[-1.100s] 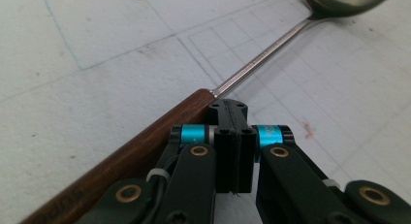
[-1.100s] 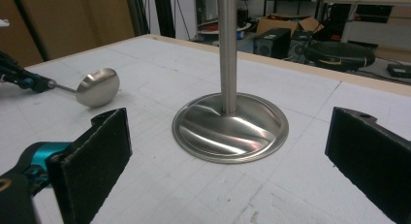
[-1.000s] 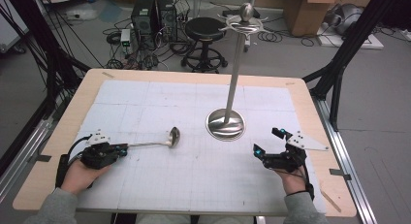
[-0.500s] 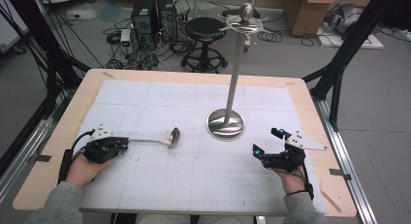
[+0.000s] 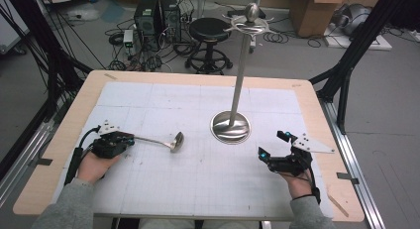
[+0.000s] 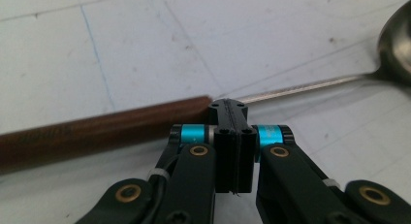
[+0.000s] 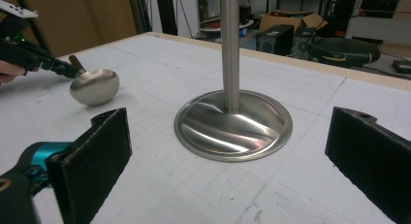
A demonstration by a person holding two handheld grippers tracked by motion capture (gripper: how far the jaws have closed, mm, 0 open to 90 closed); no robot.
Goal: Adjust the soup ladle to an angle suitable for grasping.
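Steel fills my right gripper view: the stand (image 7: 233, 122) rises between that gripper's (image 5: 274, 147) wide-spread jaws, its hooked top visible from the high view alone. From above, I see the ladle (image 5: 163, 141) lying left of the stand. My left gripper (image 6: 232, 112), jaws pressed together, pinches its thin shaft beside the brown wooden grip (image 6: 97, 129).

A pale wooden worktop (image 5: 59, 154) carries a white gridded mat (image 5: 163, 105) and stands on a grey floor (image 5: 386, 115) between black frame struts (image 5: 346, 65) and aluminium rails (image 5: 20, 154). Beyond its far edge sit a black round stool (image 5: 210, 29), two dark computer towers (image 5: 157, 16) amid a tangle of cables (image 5: 129, 45), and cardboard boxes (image 5: 313, 11) at the upper right. The light is even and shadowless, probably from overhead lamps, and the right claw view gives a blurred brown panel (image 7: 72, 15) behind the worktop's edge.
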